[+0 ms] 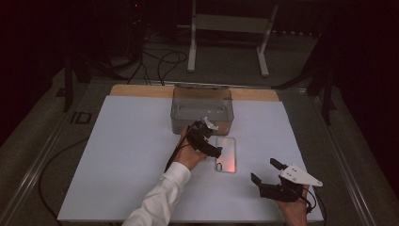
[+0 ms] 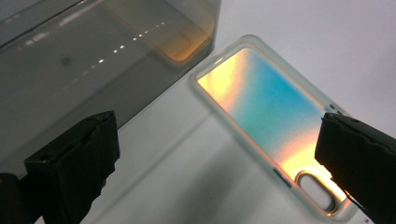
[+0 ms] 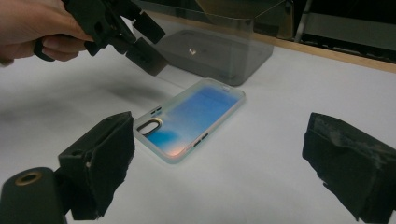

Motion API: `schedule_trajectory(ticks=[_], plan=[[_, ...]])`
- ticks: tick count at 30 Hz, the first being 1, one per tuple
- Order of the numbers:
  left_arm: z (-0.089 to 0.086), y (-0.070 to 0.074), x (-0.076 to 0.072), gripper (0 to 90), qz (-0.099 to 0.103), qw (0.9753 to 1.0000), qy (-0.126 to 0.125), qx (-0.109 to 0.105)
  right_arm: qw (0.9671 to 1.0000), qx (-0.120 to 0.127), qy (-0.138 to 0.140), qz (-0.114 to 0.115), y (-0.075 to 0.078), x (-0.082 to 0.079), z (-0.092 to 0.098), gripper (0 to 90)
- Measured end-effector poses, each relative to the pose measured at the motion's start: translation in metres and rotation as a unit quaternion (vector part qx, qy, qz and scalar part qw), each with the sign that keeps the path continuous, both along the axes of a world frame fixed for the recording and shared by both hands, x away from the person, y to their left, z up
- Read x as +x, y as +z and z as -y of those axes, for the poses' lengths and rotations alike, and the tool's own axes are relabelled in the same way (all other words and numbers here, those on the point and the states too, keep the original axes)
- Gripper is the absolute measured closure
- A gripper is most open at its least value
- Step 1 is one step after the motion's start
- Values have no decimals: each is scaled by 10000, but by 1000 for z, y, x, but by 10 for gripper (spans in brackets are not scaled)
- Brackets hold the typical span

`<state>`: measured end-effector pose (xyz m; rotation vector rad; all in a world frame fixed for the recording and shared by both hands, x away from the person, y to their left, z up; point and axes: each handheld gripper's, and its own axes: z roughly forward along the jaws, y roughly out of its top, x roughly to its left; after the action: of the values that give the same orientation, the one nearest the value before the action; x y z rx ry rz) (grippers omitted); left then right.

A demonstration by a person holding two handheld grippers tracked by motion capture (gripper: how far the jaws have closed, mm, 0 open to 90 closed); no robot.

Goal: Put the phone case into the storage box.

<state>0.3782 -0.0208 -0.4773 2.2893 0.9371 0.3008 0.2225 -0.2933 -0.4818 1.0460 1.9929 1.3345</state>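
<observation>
Both jaws of each hand-held gripper, left (image 1: 210,139) and right (image 1: 266,172), spread wide, gripping nothing, near the phone case (image 1: 226,154).

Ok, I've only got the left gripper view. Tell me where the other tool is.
Observer: The right tool is near the white sheet's front edge, right of the phone case, apart from it.
Operator: Give me its jaws.
Observer: Wide open, holding nothing.
Operator: Now say which end of the case faces that front edge.
Observer: The camera-cutout end; the other end points at the clear box.
</observation>
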Motion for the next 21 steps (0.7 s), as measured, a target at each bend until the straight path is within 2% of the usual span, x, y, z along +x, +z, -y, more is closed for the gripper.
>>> schedule_trajectory(ticks=[9,21], plan=[[9,-6,3,23,-164,9999,34,31,10000,0,1,-3,0,0,0,93],[21,-9,6,82,-277,9995,135,113,10000,-3,-11,-21,0,0,-1,93]])
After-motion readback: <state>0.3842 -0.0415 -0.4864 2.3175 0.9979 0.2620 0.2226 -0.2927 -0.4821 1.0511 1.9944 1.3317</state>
